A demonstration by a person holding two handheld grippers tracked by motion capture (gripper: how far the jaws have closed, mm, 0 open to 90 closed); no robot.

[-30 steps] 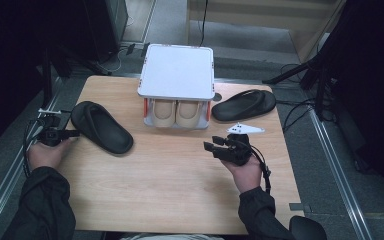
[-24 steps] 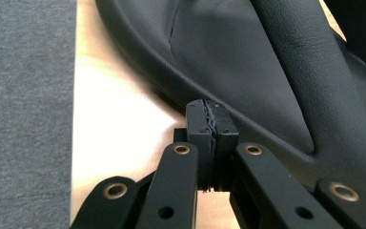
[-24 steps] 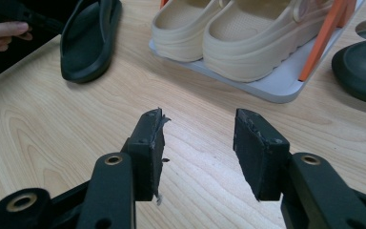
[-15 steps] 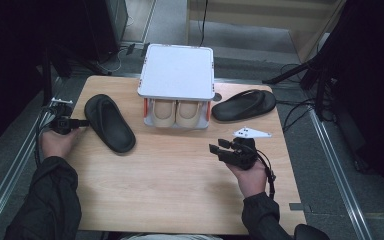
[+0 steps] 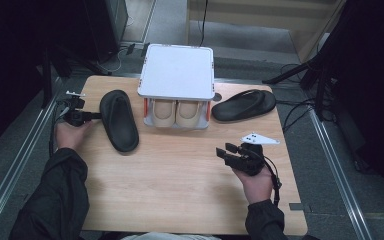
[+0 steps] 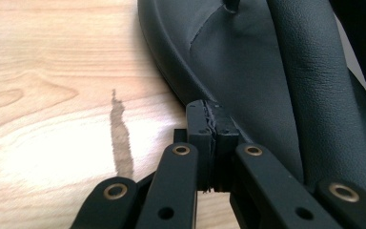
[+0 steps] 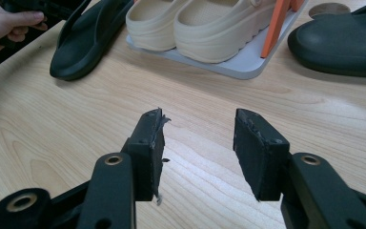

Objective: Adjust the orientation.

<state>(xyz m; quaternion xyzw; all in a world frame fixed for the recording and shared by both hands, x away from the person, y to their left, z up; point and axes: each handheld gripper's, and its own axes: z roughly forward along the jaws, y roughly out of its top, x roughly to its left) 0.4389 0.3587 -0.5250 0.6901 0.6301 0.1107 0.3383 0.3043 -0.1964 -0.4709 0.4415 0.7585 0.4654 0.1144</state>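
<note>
A black sandal point(image 5: 119, 122) lies at the table's left, its toe end toward me. My left gripper point(image 5: 99, 116) comes in from its left, shut, with the tips against the sandal's rim point(image 6: 171, 62); the left gripper view shows the pads point(image 6: 211, 119) pressed together with nothing visible between them. The second black sandal point(image 5: 244, 105) lies to the right of the rack. My right gripper point(image 5: 225, 151) is held low over the bare wood at the right, open and empty, pointing left point(image 7: 198, 143).
A small rack with a white top point(image 5: 177, 70) and orange posts stands at the back middle, with a pair of beige clogs point(image 5: 176, 112) on its lower shelf. The wooden table point(image 5: 180, 185) has bare wood in front. Floor and cables surround it.
My left hand and gripper have moved right, and the left sandal has slid right with them and turned more lengthwise. The right hand has drifted slightly toward me, still open.
</note>
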